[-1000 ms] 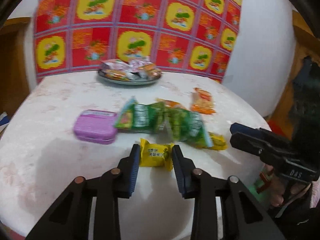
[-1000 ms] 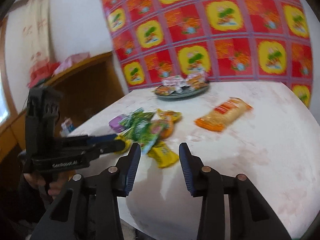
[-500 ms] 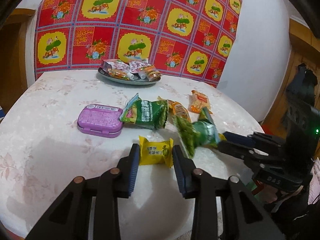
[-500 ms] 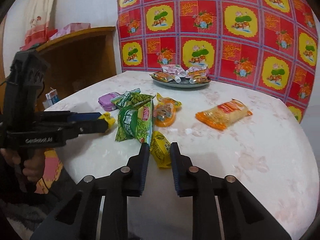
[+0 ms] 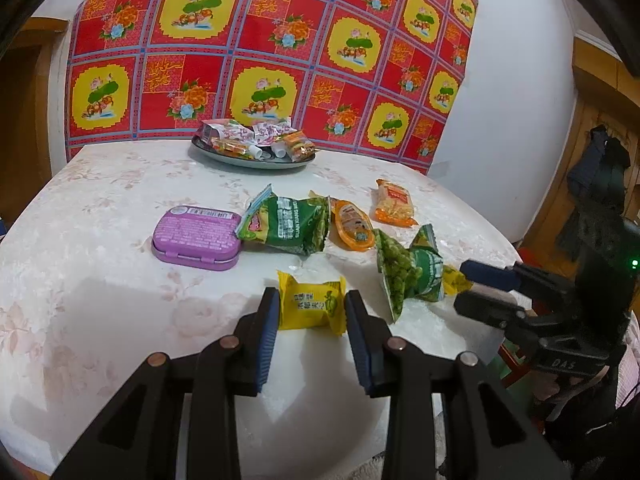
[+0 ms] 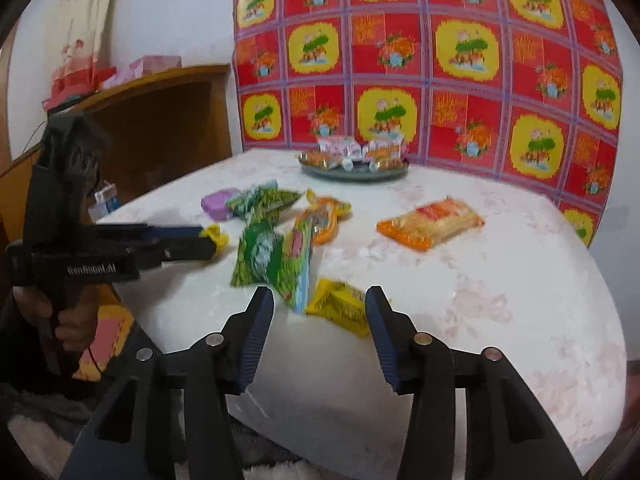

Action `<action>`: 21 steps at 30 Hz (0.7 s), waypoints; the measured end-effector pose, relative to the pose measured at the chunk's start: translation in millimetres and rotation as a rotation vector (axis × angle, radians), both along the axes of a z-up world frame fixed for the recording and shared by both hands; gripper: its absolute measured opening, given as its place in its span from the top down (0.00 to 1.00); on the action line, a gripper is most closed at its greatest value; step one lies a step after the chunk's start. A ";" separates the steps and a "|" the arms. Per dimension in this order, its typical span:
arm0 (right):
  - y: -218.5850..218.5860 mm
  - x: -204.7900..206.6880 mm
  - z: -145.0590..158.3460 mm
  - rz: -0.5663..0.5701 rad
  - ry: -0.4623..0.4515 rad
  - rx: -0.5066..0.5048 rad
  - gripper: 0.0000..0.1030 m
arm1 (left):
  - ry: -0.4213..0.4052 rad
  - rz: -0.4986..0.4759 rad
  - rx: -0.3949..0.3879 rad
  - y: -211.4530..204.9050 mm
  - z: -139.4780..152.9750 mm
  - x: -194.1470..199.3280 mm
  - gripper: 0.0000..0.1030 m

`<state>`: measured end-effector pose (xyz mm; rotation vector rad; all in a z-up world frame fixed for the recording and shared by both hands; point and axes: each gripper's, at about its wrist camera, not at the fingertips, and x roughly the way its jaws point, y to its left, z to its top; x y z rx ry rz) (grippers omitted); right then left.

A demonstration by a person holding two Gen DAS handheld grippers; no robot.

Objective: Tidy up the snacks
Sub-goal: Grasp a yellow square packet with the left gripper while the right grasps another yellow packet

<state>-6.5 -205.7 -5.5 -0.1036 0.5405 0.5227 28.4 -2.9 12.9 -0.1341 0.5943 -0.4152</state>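
A grey plate (image 5: 256, 161) with several wrapped snacks stands at the table's far edge; it also shows in the right wrist view (image 6: 354, 174). My left gripper (image 5: 308, 312) is open around a small yellow snack packet (image 5: 310, 307) that lies on the table. My right gripper (image 6: 320, 320) is open, with a second yellow packet (image 6: 340, 310) and the corner of a green pea bag (image 6: 276, 264) between its fingers. The right gripper also shows in the left wrist view (image 5: 476, 288) next to that green bag (image 5: 408, 270).
On the white flowered tablecloth (image 5: 100, 208) lie a purple tin (image 5: 196, 238), another green bag (image 5: 292, 224), an orange jelly cup (image 5: 354, 226) and an orange cracker pack (image 6: 430, 222). A red patterned cloth hangs behind. A wooden cabinet (image 6: 160, 120) stands to the left.
My right gripper has opened from nearly shut, and the green bag has dropped back onto the table. The left gripper has stayed open around the yellow packet.
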 end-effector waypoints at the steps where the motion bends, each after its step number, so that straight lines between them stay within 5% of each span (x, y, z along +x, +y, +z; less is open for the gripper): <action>1: -3.0 3.6 -2.4 -0.019 0.026 0.006 0.52 | -0.001 0.000 0.000 -0.1 -0.2 -0.5 0.66; 9: -22.8 16.5 -4.6 -0.111 0.068 0.036 0.51 | -0.008 -0.003 -0.002 -1.0 -0.8 -0.7 0.67; 11: -23.1 18.9 -3.2 -0.132 0.081 0.048 0.45 | -0.009 -0.003 -0.002 -1.2 -0.8 -0.3 0.67; 13: -21.1 19.9 2.9 -0.216 0.066 0.059 0.25 | -0.010 -0.002 0.001 -1.4 -0.9 -0.6 0.67; 21: 15.9 23.1 17.4 -0.417 0.022 -0.026 0.25 | -0.021 -0.015 -0.003 0.7 -1.4 -1.2 0.67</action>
